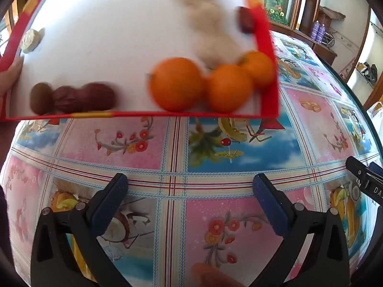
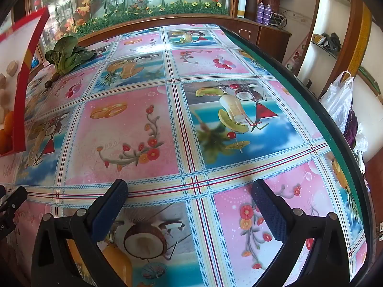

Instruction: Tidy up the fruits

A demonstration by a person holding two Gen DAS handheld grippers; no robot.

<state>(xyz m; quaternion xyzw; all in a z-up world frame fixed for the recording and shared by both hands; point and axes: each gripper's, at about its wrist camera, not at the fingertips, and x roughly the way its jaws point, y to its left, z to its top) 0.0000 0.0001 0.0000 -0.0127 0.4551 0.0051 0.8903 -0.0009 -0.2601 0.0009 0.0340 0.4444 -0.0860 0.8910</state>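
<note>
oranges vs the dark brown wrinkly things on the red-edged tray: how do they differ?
The three round orange fruits are bright, smooth and larger, clustered at the white, red-rimmed tray's near right corner. The three dark brown wrinkled fruits are smaller and duller, in a row near the left. Both groups lie along the near rim, motion-blurred.

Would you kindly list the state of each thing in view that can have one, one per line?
left tongs: open, empty, above the tablecloth
right tongs: open, empty, above the tablecloth
red tray: tilted, a hand at its left edge
three oranges: clustered in the tray's near right corner
brown fruits: at the tray's near edge
leafy greens: lying on the table, outside the tray
</note>
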